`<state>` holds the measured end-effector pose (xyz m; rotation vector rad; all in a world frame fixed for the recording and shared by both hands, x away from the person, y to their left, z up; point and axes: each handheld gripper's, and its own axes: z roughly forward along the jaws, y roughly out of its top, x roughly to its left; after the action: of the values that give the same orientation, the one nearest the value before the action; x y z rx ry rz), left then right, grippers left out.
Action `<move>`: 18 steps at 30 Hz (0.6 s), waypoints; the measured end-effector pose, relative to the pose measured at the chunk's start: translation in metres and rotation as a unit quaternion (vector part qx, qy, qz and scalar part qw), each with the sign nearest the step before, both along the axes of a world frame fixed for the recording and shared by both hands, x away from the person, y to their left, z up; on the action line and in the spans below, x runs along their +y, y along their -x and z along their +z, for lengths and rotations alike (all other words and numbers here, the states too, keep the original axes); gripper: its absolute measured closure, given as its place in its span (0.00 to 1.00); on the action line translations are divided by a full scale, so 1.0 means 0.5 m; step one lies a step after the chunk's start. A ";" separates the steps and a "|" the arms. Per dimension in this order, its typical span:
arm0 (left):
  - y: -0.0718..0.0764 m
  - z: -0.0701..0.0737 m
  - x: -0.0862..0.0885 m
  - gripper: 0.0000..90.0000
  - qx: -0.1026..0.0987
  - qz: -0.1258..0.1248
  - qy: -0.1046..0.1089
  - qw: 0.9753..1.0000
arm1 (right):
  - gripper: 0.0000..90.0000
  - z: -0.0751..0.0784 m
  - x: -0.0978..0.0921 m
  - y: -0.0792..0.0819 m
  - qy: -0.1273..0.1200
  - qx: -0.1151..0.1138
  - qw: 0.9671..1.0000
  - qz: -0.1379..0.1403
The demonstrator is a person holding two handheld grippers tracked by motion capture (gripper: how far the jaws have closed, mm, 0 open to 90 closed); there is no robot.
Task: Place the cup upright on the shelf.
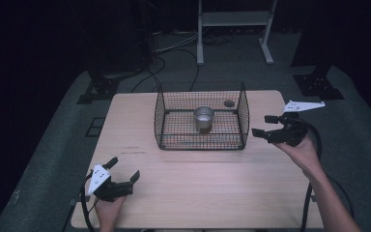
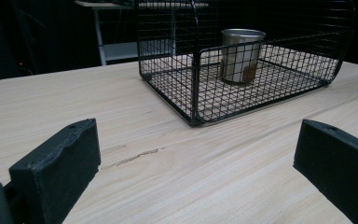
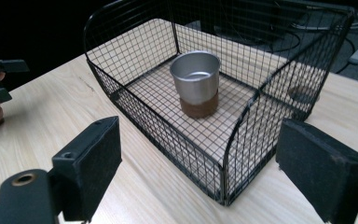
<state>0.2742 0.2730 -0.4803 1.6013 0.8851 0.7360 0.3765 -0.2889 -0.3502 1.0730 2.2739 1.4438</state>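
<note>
Down at the near edge of the wooden table (image 1: 198, 183), left gripper (image 1: 124, 170) sits with jaws wide apart, holding nothing. Right gripper (image 1: 264, 125), also spread and empty, hovers just beside the wire basket (image 1: 162, 116); metal cup (image 1: 204, 118) stands upright inside.

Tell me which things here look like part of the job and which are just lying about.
Likely the job:
wire basket
metal cup standing inside it
left gripper and right gripper, both open, holding nothing

Just about:
table
cables on the floor behind
white stand
</note>
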 end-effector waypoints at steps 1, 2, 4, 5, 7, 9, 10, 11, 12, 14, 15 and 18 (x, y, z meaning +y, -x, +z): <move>0.000 0.000 0.000 0.00 0.000 0.000 0.001 1.000 | 0.15 -0.005 -0.002 0.002 -0.001 0.001 1.000 -0.001; 0.000 0.000 0.000 0.00 0.000 0.000 0.000 1.000 | 0.15 -0.008 -0.005 0.003 -0.001 0.002 1.000 -0.002; 0.000 0.000 0.000 0.00 0.001 -0.001 -0.001 1.000 | 0.15 -0.018 -0.009 0.007 -0.005 0.005 1.000 -0.004; 0.000 0.000 0.001 0.00 0.001 -0.001 -0.001 1.000 | 0.15 -0.023 -0.012 0.009 -0.004 0.005 1.000 -0.006; 0.000 0.000 0.000 0.00 0.001 -0.001 -0.001 1.000 | 0.15 -0.032 -0.016 0.014 -0.004 0.008 1.000 -0.007; 0.000 0.000 0.000 0.00 0.001 -0.001 -0.001 1.000 | 0.15 -0.042 -0.020 0.019 0.000 0.009 1.000 -0.010; 0.000 0.000 0.000 0.00 0.000 -0.001 -0.002 1.000 | 0.15 -0.046 -0.022 0.022 -0.001 0.010 1.000 -0.011; 0.000 0.000 0.000 0.00 0.000 -0.001 -0.002 1.000 | 0.15 -0.053 -0.026 0.025 0.001 0.012 1.000 -0.012; 0.000 0.000 0.000 0.00 0.000 -0.001 -0.002 1.000 | 0.15 -0.056 -0.028 0.027 0.002 0.012 1.000 -0.013; 0.000 0.000 0.000 0.00 0.001 0.000 -0.001 1.000 | 0.15 -0.064 -0.032 0.034 0.001 0.010 1.000 -0.016; 0.000 0.000 0.000 0.00 0.001 0.000 -0.002 1.000 | 0.15 -0.068 -0.034 0.037 0.002 0.010 1.000 -0.016; 0.000 0.000 -0.001 0.00 0.001 0.001 -0.001 1.000 | 0.15 -0.081 -0.042 0.045 -0.002 0.008 1.000 -0.018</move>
<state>0.2743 0.2725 -0.4805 1.6026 0.8867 0.7366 0.3538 -0.3099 -0.3908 1.1254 2.2521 1.4307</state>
